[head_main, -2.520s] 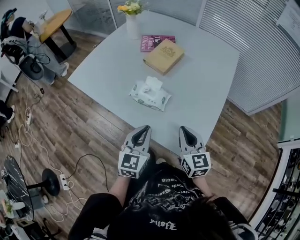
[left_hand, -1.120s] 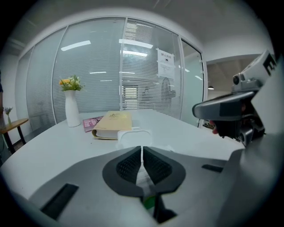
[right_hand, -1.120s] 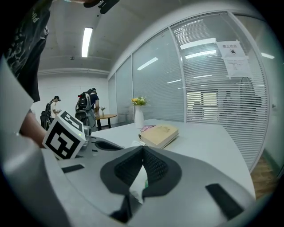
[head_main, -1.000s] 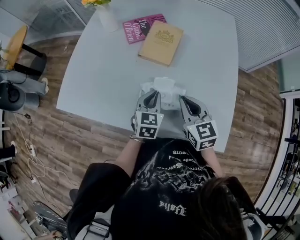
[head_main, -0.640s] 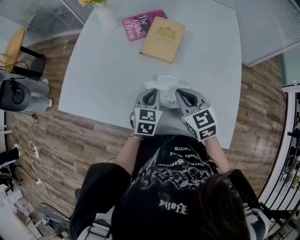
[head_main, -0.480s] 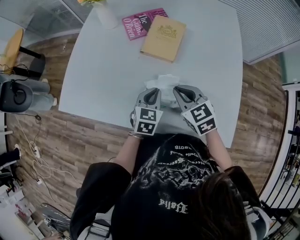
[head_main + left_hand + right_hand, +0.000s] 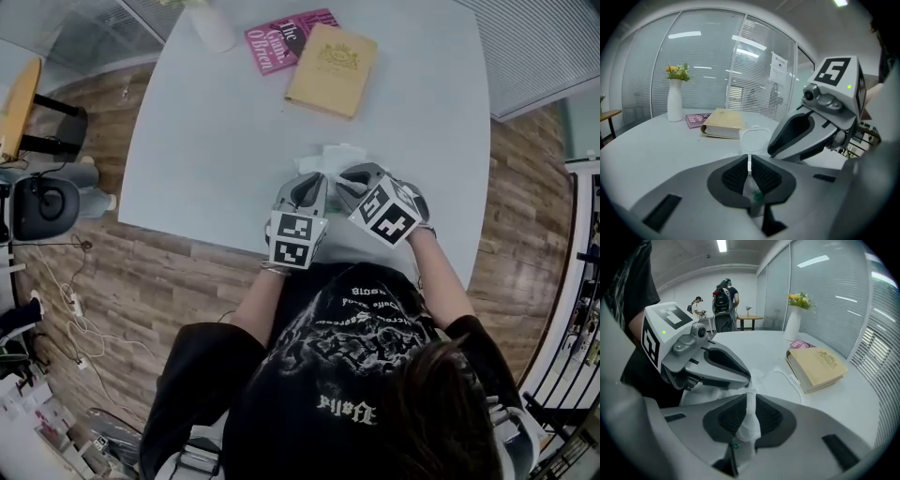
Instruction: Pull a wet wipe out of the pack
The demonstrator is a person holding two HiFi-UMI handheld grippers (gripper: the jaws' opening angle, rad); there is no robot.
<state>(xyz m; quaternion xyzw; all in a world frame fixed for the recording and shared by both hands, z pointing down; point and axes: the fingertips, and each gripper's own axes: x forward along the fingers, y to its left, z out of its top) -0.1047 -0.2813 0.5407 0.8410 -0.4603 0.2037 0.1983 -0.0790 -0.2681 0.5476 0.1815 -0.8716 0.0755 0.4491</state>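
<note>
The right gripper [image 7: 750, 401] pinches a white wet wipe [image 7: 750, 426] between closed jaws, with the left gripper [image 7: 736, 373] close beside and a tan book [image 7: 818, 364] beyond.

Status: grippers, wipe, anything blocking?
Left gripper shut on pack edge, lid open. Right gripper shut on wet wipe, wipe runs back to pack. Tan book and vase farther back, apart from pack.

wear: black short-sleeved T-shirt [image 7: 342, 361] with white graphic print | hair [image 7: 441, 412]: dark | left tool [image 7: 750, 164], right tool [image 7: 749, 404]: grey shells, black ribbed pads [image 7: 735, 176], white cubes [image 7: 296, 240] bearing black square markers, small green light
</note>
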